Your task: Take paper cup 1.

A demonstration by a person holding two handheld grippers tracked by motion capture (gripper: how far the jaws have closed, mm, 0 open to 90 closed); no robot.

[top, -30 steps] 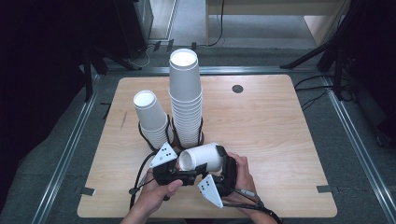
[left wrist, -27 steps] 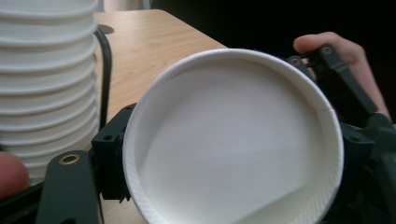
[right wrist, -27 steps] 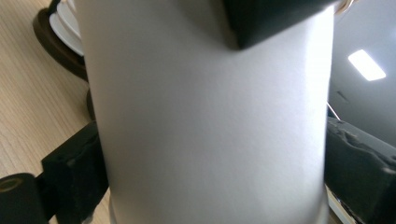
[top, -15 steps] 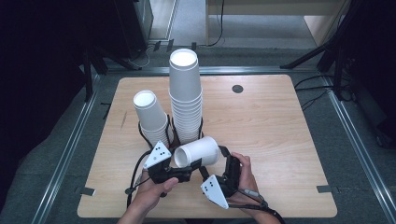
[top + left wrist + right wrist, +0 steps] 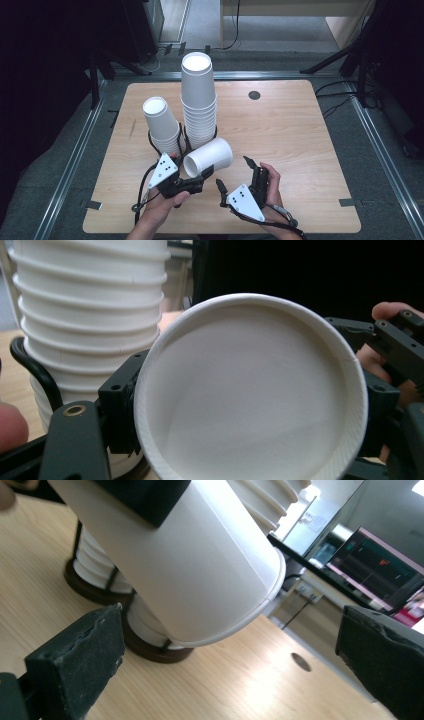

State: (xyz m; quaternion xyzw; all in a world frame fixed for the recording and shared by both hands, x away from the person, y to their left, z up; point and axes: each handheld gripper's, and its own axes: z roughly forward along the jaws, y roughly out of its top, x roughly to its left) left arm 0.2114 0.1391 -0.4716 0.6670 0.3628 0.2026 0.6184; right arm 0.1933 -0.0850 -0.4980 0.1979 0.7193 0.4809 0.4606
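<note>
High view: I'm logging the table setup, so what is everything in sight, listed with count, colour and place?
Loose paper cup: one, white, on its side, held above the near table.
Tall cup stack: one, white, middle of the table in a dark holder.
Short cup stack: one, white, left of the tall one.
Table: one, light wood.
Round hole plug: one, dark, far table edge.
Left claw: black, shut on the loose paper cup.
Right claw: black, jaws just opened, nothing between them.
</note>
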